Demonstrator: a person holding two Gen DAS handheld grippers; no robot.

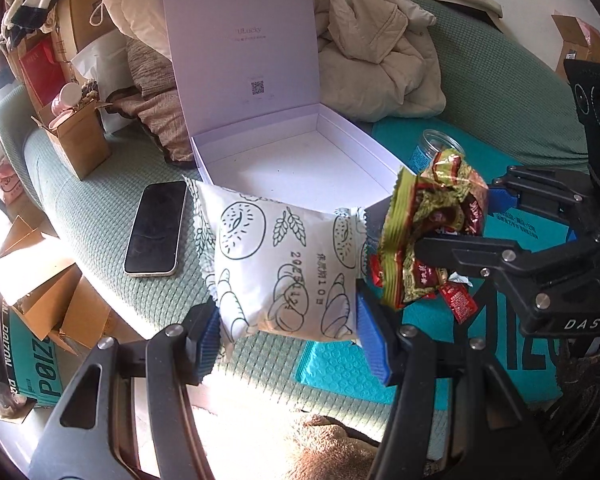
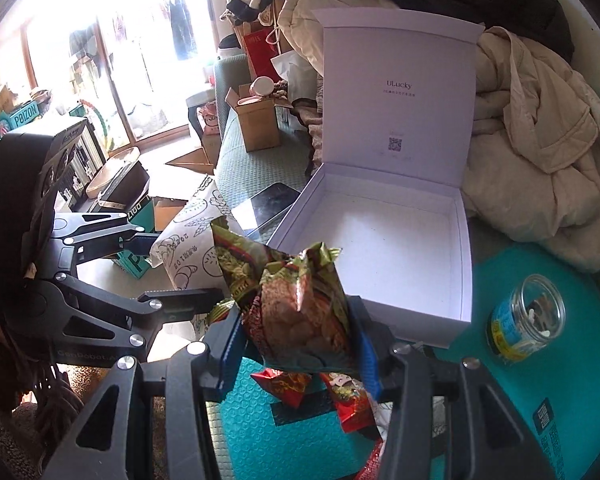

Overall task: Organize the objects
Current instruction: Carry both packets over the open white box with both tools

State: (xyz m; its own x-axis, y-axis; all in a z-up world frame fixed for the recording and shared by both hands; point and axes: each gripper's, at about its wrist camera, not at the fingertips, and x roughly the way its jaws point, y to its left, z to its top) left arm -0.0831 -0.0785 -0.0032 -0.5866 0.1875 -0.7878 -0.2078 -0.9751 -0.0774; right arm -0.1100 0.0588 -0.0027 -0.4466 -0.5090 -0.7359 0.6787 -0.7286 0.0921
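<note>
The left gripper (image 1: 288, 320) clamps a white bread packet (image 1: 278, 264). The right gripper (image 2: 298, 348) clamps a green snack bag (image 2: 300, 300). Both are lifted off the sofa (image 1: 100, 216), by the near edge of an open white box (image 1: 300, 168).

Left gripper (image 1: 288, 328) clamps white bread packet (image 1: 284, 264). Right gripper (image 1: 456, 220) grips green snack bag (image 1: 428, 232) at right. Open white box (image 1: 300, 160) beyond; phone (image 1: 156, 228) left.
</note>
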